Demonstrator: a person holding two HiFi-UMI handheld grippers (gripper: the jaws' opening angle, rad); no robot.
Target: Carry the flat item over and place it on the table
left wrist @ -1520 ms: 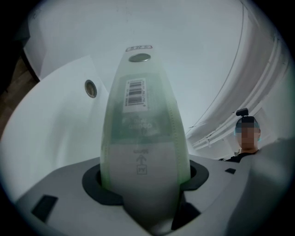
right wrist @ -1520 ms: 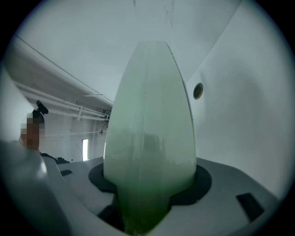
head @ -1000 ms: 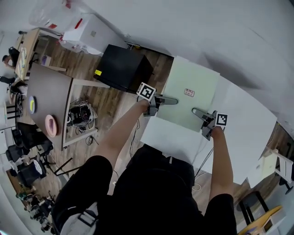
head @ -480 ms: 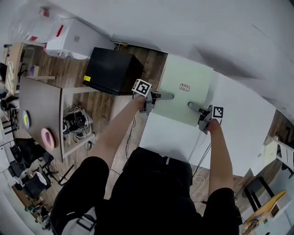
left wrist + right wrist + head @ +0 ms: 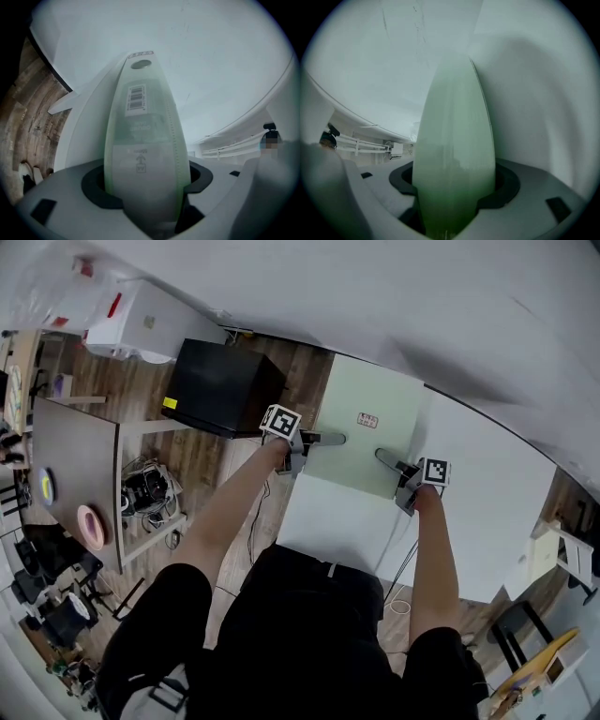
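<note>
As it is clamped from both sides, the pale green flat board (image 5: 373, 395) is held level over the far left part of the white table (image 5: 487, 493). Contact with the tabletop cannot be told. A small red-and-white label (image 5: 367, 420) is seen on the board's upper face, near the middle.

The left gripper (image 5: 335, 439) is set on the board's left edge and the right gripper (image 5: 382, 457) on its near right edge. The marker cubes (image 5: 281, 421) (image 5: 433, 471) are turned up toward the head camera.

In the left gripper view the jaws are closed on the board (image 5: 140, 140), which runs edge-on away from the left gripper (image 5: 145, 190). A barcode label (image 5: 136, 98) is visible on the board's face there.

In the right gripper view the jaws are likewise pressed onto the board (image 5: 454, 150), seated deep in the right gripper (image 5: 454, 199). White table surface is seen at the right of that view.

Left of the table, a black box (image 5: 225, 385) stands on the wood floor (image 5: 211, 460). Further left, a grey table (image 5: 80, 451) carries a pink round item (image 5: 91, 526). A tangle of cables (image 5: 145, 493) lies under it. White boxes (image 5: 150, 320) are stacked at upper left.
</note>
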